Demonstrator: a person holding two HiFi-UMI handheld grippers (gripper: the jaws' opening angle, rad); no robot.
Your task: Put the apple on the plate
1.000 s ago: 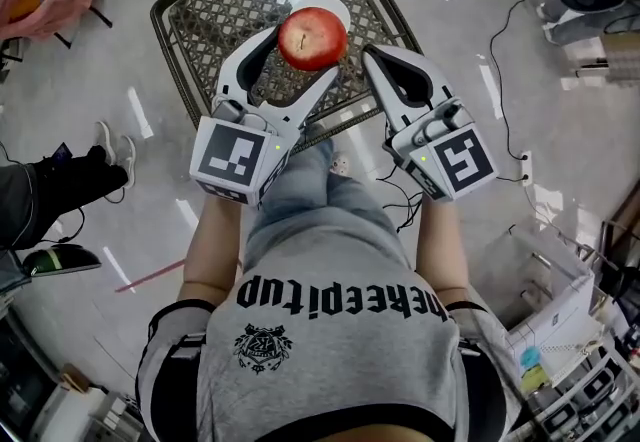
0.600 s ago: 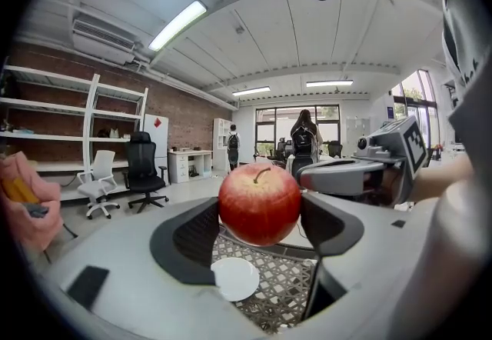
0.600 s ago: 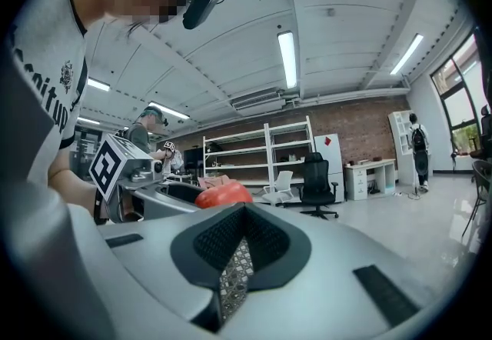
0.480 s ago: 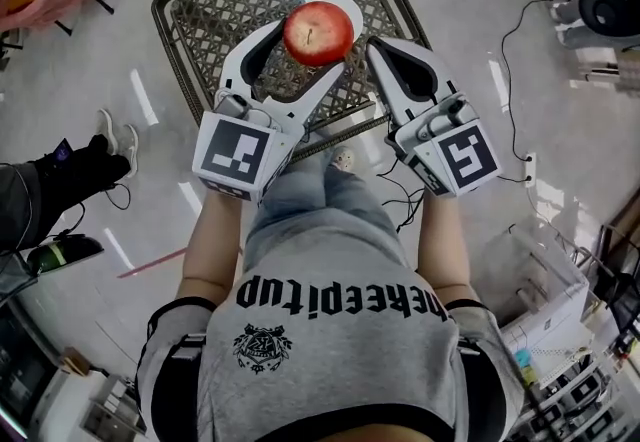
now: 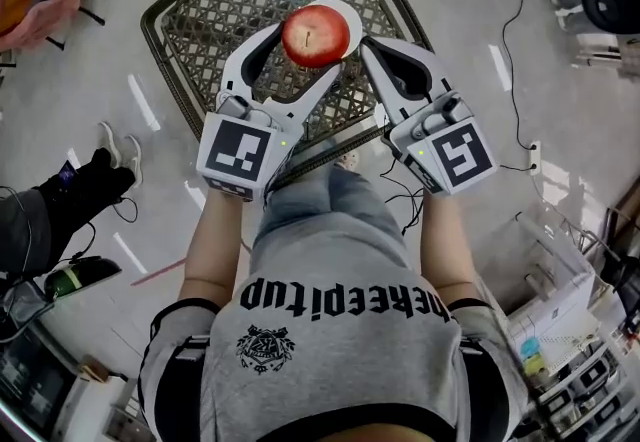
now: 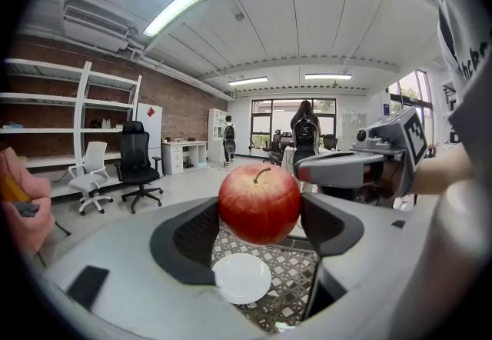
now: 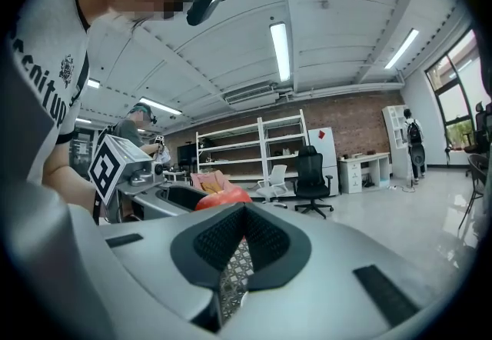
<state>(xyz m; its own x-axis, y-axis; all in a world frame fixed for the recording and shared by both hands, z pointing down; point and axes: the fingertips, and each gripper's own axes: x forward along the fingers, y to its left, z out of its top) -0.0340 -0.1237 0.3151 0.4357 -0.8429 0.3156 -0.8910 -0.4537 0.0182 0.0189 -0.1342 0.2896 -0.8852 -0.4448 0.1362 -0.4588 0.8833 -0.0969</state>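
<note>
One apple (image 5: 316, 35) is hanging clamped between the jaws of the left gripper (image 6: 260, 215), directly above the plate (image 6: 241, 278), whose rim is peeking out at the apple's 1 o'clock. I judge it is being held there for a straight lowering. At its 4 o'clock the right gripper (image 5: 368, 52) is waiting with its jaws pressed together on nothing, while the plate is sitting on a wire-mesh table (image 5: 215, 20) over a grey floor (image 5: 100, 70), with a brick wall (image 6: 181, 104), shelves (image 7: 246, 150) and chairs (image 6: 138, 165) beyond.
</note>
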